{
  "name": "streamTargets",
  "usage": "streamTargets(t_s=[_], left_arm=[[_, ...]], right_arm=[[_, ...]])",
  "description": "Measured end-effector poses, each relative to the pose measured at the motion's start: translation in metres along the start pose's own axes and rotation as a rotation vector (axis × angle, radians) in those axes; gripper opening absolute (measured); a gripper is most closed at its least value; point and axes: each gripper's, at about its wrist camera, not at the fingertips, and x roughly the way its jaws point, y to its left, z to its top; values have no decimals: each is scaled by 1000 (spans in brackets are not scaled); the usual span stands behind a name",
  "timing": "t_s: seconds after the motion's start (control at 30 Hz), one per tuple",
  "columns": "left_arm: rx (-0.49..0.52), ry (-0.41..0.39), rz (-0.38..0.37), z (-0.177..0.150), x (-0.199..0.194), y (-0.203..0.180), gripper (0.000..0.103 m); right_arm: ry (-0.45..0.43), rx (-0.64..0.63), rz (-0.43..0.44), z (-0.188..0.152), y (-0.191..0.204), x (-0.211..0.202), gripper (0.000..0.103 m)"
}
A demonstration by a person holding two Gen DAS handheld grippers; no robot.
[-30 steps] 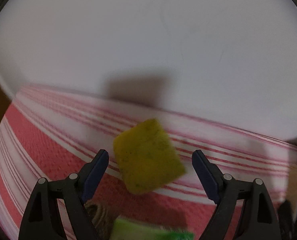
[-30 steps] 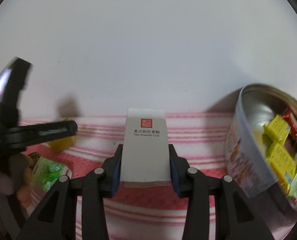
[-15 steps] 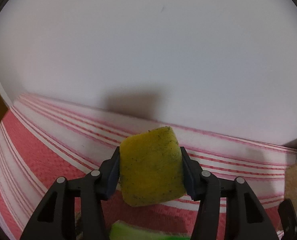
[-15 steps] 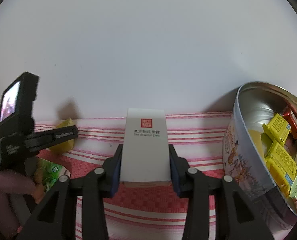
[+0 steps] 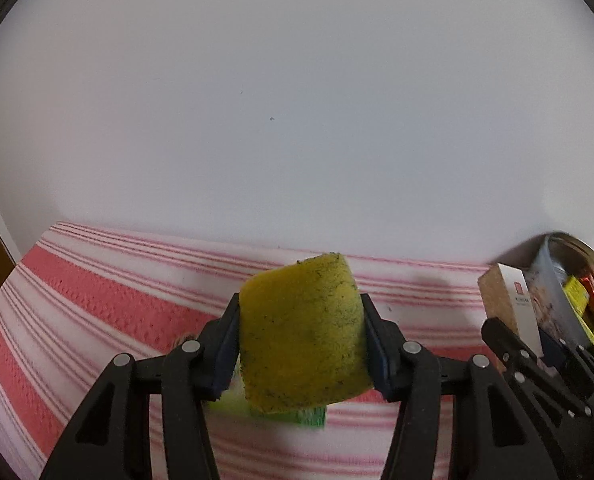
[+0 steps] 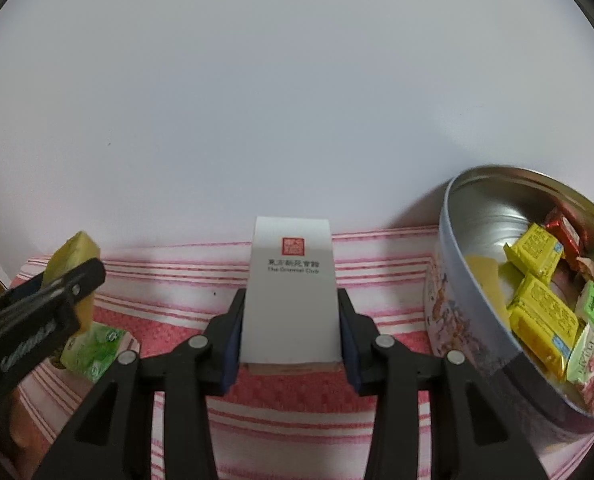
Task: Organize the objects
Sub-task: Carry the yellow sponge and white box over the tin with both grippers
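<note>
Left wrist view, left claw (image 5: 300, 344): closed on a yellow sponge block (image 5: 303, 334), both blue pads pressed against its sides; its jaws have just been closing onto it.
Yellow sponge block: speckled with dark flecks, tilted, lifted above the cloth at lower centre of the frame.
Green packet (image 5: 305, 414): blurred, lying on the cloth under the block.
Striped cloth (image 5: 97, 292): red, pink and white, covering the bench across the lower half of the frame.
Wall (image 5: 297, 100): plain white, filling the upper frame.
Right wrist view, right claw (image 6: 291, 328): clamped on a white card box (image 6: 291, 292) that stands upright, with a red square mark and dark print on its face.
Round tin (image 6: 497, 320): at the right edge, open, tilted toward the camera, holding yellow, green and red wrapped packets.
Left side of that frame: the left claw with the yellow block, and the green packet just below it.
</note>
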Motion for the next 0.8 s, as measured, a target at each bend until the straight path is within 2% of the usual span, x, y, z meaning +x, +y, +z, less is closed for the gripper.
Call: streamTargets(t_s=[0.13, 0.47, 0.63, 0.8], left_arm=[[11, -29, -16, -22, -23, 8, 56], [49, -54, -19, -54, -53, -10, 57], [90, -68, -20, -61, -69, -35, 57], [114, -87, -33, -66, -89, -55, 57]], right_arm=[[-10, 3, 9, -9, -7, -13, 41], [-48, 23, 10, -37, -28, -68, 41], [-73, 16, 19, -47, -41, -91, 41], [-104, 10, 15, -44, -55, -109, 41]])
